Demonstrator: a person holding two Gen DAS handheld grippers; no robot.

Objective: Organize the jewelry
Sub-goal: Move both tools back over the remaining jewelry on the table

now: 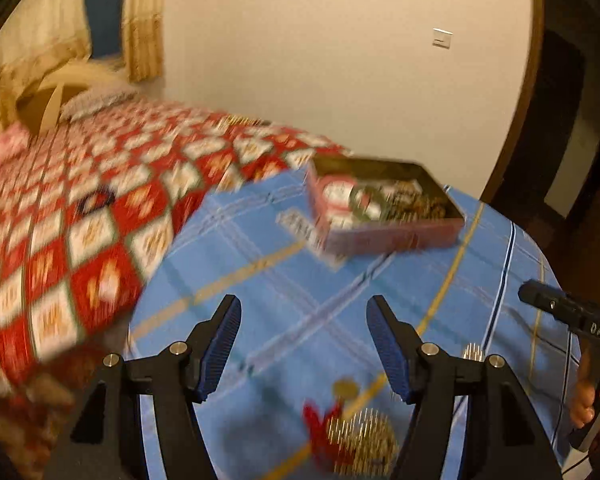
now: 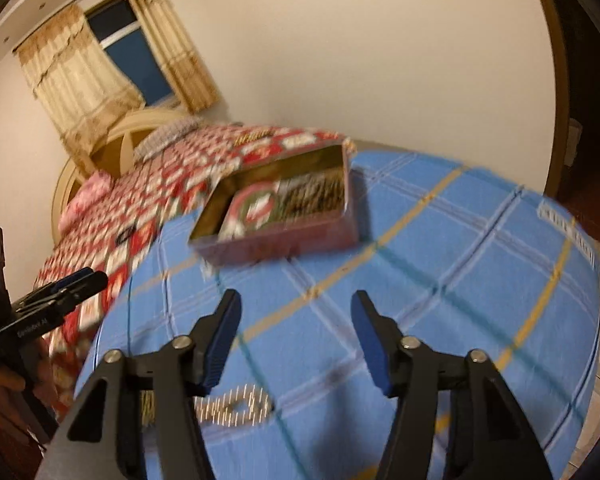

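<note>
Right gripper (image 2: 296, 336): we see jaws apart, nothing between.
Tin (image 2: 278, 210): open, far centre, on blue checked cloth (image 2: 440, 260).
Chain (image 2: 236, 402): near left, blurred.
Left gripper (image 2: 66, 284): far left.

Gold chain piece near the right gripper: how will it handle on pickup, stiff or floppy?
Likely floppy: the gold chain piece lies flat on the blue plaid cloth in a loose loop, so it should drape from whichever link gets pinched. Probably light, and its thin links may slip between the pads. The soft cloth might bunch up with it. Blur hides finer detail.
</note>
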